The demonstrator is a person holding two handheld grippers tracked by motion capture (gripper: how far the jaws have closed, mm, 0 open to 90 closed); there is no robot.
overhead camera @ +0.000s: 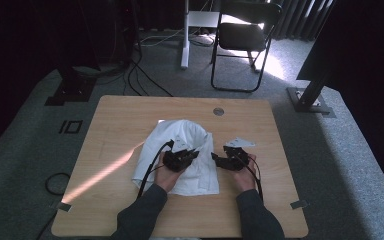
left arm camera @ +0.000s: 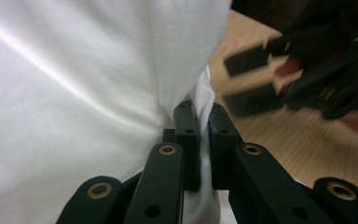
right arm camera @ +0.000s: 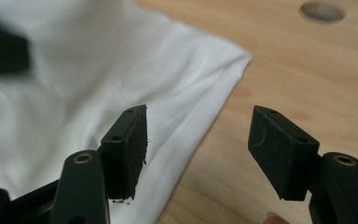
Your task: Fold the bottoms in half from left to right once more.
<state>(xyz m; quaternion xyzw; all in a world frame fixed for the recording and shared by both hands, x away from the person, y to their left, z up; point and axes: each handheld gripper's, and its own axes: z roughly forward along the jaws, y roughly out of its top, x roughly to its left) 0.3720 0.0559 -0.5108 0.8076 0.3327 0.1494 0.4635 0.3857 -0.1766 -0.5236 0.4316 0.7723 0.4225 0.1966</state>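
A white cloth (overhead camera: 180,150) lies rumpled on the wooden table (overhead camera: 120,115), partly folded over itself. My left gripper (overhead camera: 194,152) sits over its middle, shut on a fold of the cloth (left arm camera: 204,116) that is pinched between the two pads. Just off the cloth's right edge is my right gripper (overhead camera: 216,158), pointing left toward it. Its jaws stand open in the right gripper view (right arm camera: 198,149) with nothing between them; the cloth's edge (right arm camera: 200,93) lies below and behind them. The other gripper (left arm camera: 270,79) appears blurred in the left gripper view.
A round grommet hole (overhead camera: 218,111) is set in the table near its far edge. A black chair (overhead camera: 245,35) and a white stand leg (overhead camera: 185,35) are on the carpet beyond. Cables (overhead camera: 140,80) trail across the floor at the far left.
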